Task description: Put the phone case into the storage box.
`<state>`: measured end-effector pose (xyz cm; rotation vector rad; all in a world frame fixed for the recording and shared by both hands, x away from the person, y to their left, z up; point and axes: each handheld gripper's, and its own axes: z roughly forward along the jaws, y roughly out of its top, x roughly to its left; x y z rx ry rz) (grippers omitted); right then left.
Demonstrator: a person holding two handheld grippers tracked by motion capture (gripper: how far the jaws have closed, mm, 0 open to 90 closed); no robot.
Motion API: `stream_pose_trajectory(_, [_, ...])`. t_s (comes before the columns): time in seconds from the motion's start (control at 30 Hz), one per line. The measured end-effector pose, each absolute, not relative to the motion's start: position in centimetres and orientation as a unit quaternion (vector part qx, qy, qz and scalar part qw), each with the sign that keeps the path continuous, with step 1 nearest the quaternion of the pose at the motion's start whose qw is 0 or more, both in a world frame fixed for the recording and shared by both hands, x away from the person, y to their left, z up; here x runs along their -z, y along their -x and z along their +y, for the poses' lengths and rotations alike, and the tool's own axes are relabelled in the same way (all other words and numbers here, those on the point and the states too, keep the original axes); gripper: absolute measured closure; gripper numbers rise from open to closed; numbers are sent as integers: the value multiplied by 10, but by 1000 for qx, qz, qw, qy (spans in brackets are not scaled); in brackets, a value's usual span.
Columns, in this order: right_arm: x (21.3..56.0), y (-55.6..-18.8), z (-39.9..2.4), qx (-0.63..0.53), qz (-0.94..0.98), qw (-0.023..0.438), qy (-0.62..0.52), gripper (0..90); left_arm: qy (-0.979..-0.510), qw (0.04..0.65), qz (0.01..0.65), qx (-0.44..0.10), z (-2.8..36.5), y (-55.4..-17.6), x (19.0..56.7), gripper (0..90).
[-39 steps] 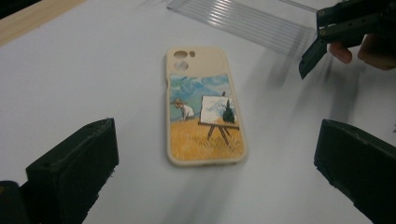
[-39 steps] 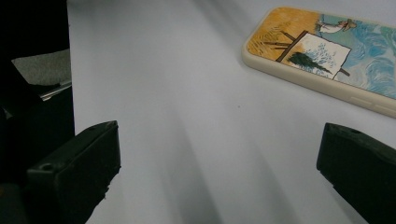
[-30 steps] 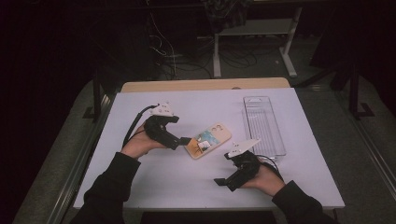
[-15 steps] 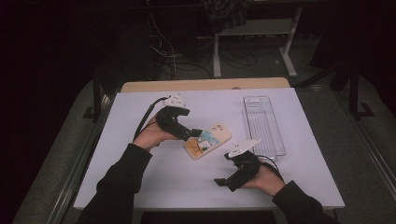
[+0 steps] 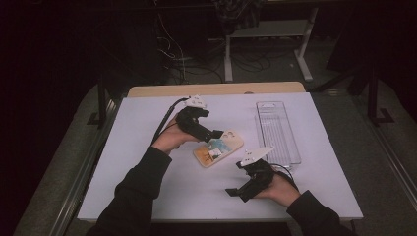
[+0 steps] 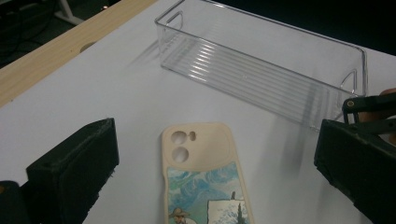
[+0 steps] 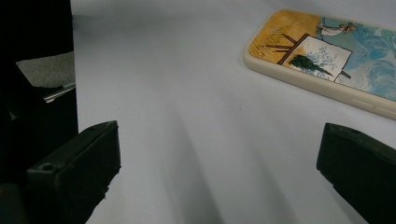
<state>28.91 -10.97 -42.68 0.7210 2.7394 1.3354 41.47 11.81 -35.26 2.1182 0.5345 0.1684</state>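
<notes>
Dark room w/ cables behind; white table carries 1 phone case mid-table and 1 clear bin toward right edge. 2 tools: left tool wide, jaws straddling case's camera end w/o touching; right tool wide, near front edge, apart from case. Left gripper view shows 3 camera cutouts and bin handles; case's lower end cut off. Right gripper view shows painted easel print.
</notes>
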Motion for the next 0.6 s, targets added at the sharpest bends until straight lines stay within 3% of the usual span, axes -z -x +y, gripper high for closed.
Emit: stream_pose_trajectory(0.6, [428, -289, -110, -427, 874, 1, -230, 0, -850, 465, 238, -67, 107, -425, 354, 0])
